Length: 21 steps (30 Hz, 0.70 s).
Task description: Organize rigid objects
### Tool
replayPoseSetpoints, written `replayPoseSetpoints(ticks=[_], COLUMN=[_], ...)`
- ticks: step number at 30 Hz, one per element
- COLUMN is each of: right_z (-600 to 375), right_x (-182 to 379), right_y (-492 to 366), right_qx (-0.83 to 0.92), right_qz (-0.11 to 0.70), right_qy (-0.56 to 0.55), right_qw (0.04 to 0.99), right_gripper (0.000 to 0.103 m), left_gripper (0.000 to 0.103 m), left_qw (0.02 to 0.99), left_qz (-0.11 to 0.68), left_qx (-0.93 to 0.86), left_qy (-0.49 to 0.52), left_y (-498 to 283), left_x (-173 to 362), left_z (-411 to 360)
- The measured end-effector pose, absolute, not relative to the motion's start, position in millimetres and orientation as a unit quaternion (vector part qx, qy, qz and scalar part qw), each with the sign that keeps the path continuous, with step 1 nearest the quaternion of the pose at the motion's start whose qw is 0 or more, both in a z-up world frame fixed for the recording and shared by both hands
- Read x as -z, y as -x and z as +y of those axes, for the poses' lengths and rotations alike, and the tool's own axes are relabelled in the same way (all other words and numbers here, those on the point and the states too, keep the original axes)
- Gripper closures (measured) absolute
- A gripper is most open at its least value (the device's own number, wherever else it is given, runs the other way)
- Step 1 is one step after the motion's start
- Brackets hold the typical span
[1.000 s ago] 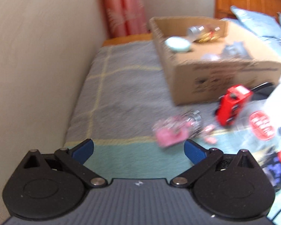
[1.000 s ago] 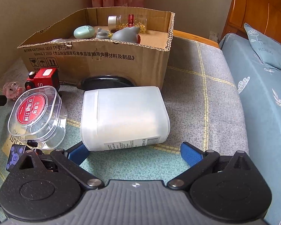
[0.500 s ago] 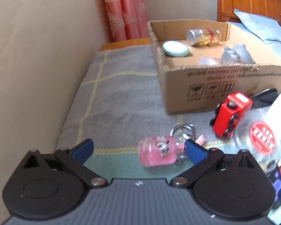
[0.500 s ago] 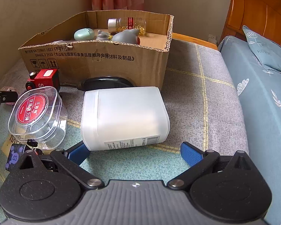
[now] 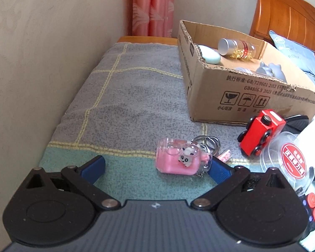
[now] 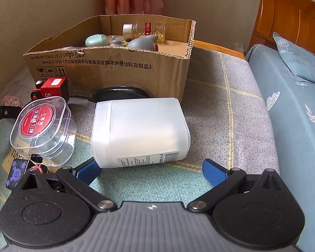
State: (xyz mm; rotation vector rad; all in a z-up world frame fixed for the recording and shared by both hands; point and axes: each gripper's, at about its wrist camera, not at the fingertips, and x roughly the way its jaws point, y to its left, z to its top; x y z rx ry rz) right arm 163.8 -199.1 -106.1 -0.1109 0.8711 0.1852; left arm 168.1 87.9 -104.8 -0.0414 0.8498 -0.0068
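A pink keychain charm (image 5: pixel 178 159) with metal rings lies on the blanket between my left gripper's (image 5: pixel 156 168) open fingers, nearer the right fingertip (image 5: pixel 218 169). A red toy car (image 5: pixel 261 131) and a clear round box with a red label (image 5: pixel 292 161) lie to its right. My right gripper (image 6: pixel 151 170) is open just in front of a white plastic jar (image 6: pixel 139 131) lying on its side. The cardboard box (image 6: pixel 107 67) behind holds a capsule bottle (image 6: pixel 143 30), a mint case (image 6: pixel 96 40) and grey figures (image 6: pixel 142 42).
A wall (image 5: pixel 42 63) runs along the left. A black mouse (image 6: pixel 119 92) lies between the jar and the box. A purple block (image 6: pixel 15 173) lies at the right wrist view's lower left. A blue pillow (image 6: pixel 300 58) and wooden headboard (image 6: pixel 287 16) are on the right.
My left gripper has swung and moved toward the pink charm, which now lies between its fingers. The right gripper has barely moved.
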Motion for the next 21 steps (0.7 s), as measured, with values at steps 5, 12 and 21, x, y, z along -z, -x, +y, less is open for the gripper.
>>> replayPoseSetpoints(ticks=[5, 12, 21], right_z=[-199.7, -199.2, -198.7], right_x=[107.1, 107.8, 102.7], right_y=[-163.6, -163.5, -167.8], right_qx=[-0.091, -0.091, -0.125], right_qz=[0.418, 0.417, 0.424], right_qy=[0.054, 0.054, 0.068], right_qw=[0.902, 0.903, 0.894], right_gripper=[0.0, 0.0, 0.0], left_gripper=[0.035, 0.051, 0.053], left_qw=[0.914, 0.915, 0.916], left_qz=[0.405, 0.402, 0.399], left_qx=[0.018, 0.024, 0.029], left_qy=[0.02, 0.021, 0.011], left_y=[-166.2, -170.5, -166.1], left_x=[96.9, 96.8, 90.0], left_z=[78.6, 71.2, 70.9])
